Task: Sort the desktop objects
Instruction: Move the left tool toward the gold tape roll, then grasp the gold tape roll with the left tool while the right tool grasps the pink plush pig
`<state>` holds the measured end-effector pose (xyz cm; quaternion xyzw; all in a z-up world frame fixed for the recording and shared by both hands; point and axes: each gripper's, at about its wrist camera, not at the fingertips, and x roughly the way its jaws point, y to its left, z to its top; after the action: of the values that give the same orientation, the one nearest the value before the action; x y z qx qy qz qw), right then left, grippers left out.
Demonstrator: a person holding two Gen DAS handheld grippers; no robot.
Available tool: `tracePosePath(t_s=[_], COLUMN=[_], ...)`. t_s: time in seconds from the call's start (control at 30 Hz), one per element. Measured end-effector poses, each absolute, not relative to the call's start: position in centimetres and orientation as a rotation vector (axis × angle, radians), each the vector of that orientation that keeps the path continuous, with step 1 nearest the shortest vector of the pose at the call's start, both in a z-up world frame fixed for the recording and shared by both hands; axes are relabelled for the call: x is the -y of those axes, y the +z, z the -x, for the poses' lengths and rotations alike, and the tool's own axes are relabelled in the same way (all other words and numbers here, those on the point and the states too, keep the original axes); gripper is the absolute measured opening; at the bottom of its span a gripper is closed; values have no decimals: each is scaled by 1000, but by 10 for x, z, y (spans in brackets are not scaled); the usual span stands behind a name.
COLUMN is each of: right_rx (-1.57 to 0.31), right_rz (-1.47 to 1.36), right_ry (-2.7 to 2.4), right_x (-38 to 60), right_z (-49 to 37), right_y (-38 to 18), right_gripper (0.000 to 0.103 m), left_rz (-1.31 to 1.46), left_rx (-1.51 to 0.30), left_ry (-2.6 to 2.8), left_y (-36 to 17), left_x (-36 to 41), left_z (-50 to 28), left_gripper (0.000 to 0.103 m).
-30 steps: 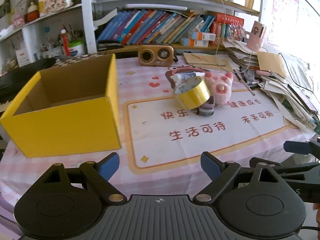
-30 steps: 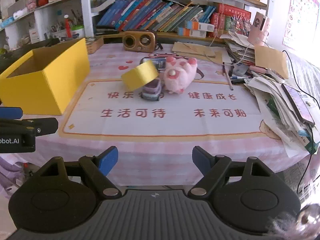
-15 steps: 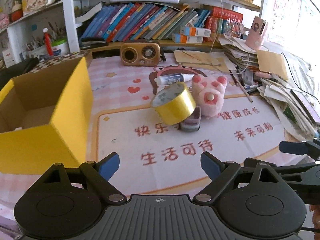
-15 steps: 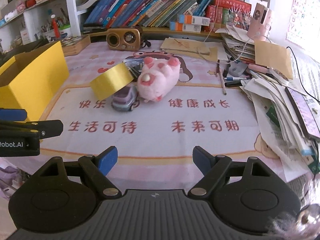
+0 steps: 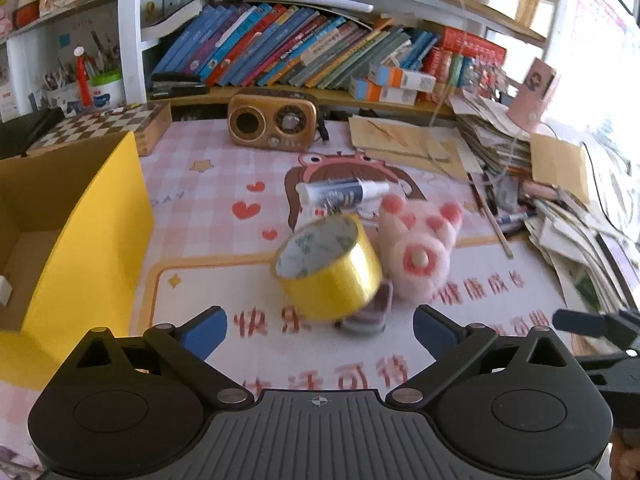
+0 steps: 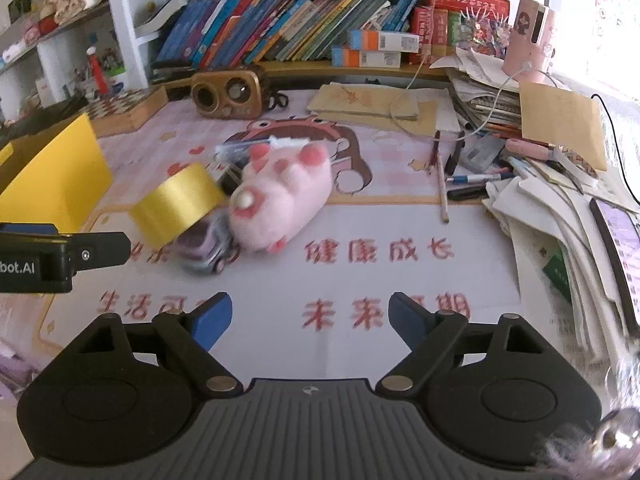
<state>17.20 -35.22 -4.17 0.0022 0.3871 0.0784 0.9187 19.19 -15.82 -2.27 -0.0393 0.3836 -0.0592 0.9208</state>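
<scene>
1. At the far left a yellow cardboard box (image 5: 86,248) stands open-topped on the tabletop (image 5: 208,200), which is covered by a pink checked cloth with red characters; a small white thing lies inside at the box's left edge.
2. Behind the box lies a chequered board (image 5: 100,124), and further back a gold retro radio (image 5: 274,122) sits in front of a shelf of leaning books (image 5: 280,52).
3. The left gripper (image 5: 320,326) hangs over the near edge of the cloth; its jaws are opening wide, with nothing between them.
4. Just ahead of it, mid-cloth, a roll of gold tape (image 5: 328,270) leans tilted on a small purple toy car (image 6: 206,250), its open core facing up and left.
5. Behind the roll lies a white tube with a dark label (image 5: 344,192), on its side.
6. Touching the car and just right of the roll lies a pink plush pig (image 6: 280,200), snout towards the cameras.
7. The right gripper (image 6: 310,316) is over the red characters nearer the tabletop's front; its jaws are also opening and hold nothing. The left gripper's black finger shows at that view's left edge.
8. Right of the pig, pencils and pens (image 6: 460,176) lie scattered beside a sprawling heap of papers and envelopes (image 6: 560,200).
9. At the back right a pink device (image 6: 528,40) with a white cable stands atop the paper stack.
</scene>
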Motion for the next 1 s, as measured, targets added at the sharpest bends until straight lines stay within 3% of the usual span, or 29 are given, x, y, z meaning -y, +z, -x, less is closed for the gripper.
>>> tracePosePath(t_s=[0.63, 0.73, 0.8, 1.0], right_rx=[-783, -787, -793, -811], right_rz=[-30, -40, -44, -51], right_ry=[170, 176, 183, 208], right_x=[372, 371, 369, 360], right_z=[-228, -236, -241, -258], right_y=[-39, -40, -41, -45], right_gripper=[85, 85, 86, 87], left_rz=[326, 344, 355, 329], left_rx=[-898, -903, -907, -862], left_ry=[-77, -71, -71, -62], left_y=[-67, -72, -75, -63], left_x=[158, 157, 156, 151], left_z=[-271, -275, -277, -265], left_gripper=[100, 98, 87, 86])
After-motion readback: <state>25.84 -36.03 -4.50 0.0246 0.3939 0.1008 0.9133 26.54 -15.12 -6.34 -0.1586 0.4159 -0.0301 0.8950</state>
